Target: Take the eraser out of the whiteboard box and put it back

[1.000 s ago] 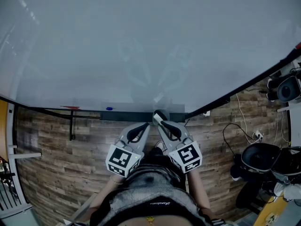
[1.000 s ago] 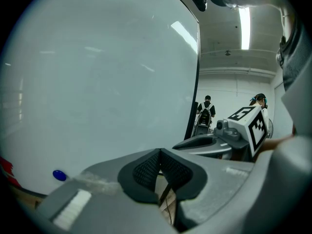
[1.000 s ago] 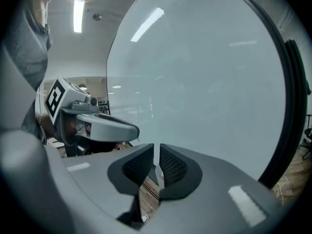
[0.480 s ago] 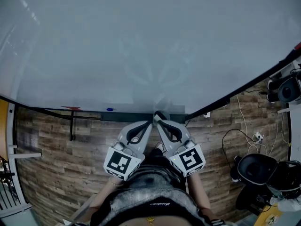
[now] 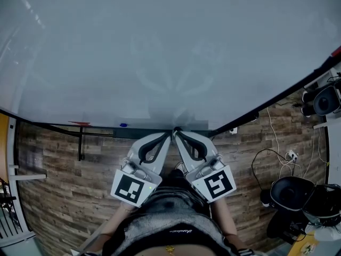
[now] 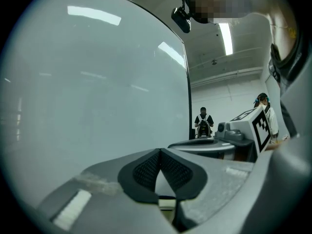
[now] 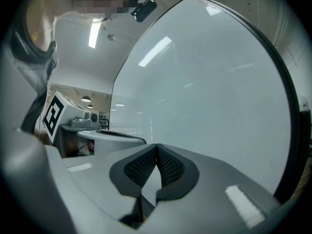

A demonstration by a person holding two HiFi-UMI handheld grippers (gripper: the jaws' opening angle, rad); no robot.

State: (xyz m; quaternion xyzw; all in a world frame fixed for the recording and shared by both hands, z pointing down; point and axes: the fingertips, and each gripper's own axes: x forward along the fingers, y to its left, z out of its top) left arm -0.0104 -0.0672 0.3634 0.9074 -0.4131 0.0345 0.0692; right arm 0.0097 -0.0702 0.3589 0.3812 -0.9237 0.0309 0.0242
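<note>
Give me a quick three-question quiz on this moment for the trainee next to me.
1. True or false: the right gripper is clamped on an eraser.
2. What do the left gripper and the right one both face? A) the whiteboard B) a shelf C) a sink
3. In the head view, along the whiteboard's lower edge left of the grippers, a small red thing lies. What colour is the other small thing near it?
Key: 1 false, its jaws are shut with nothing between them. 2 A. 3 blue.
</note>
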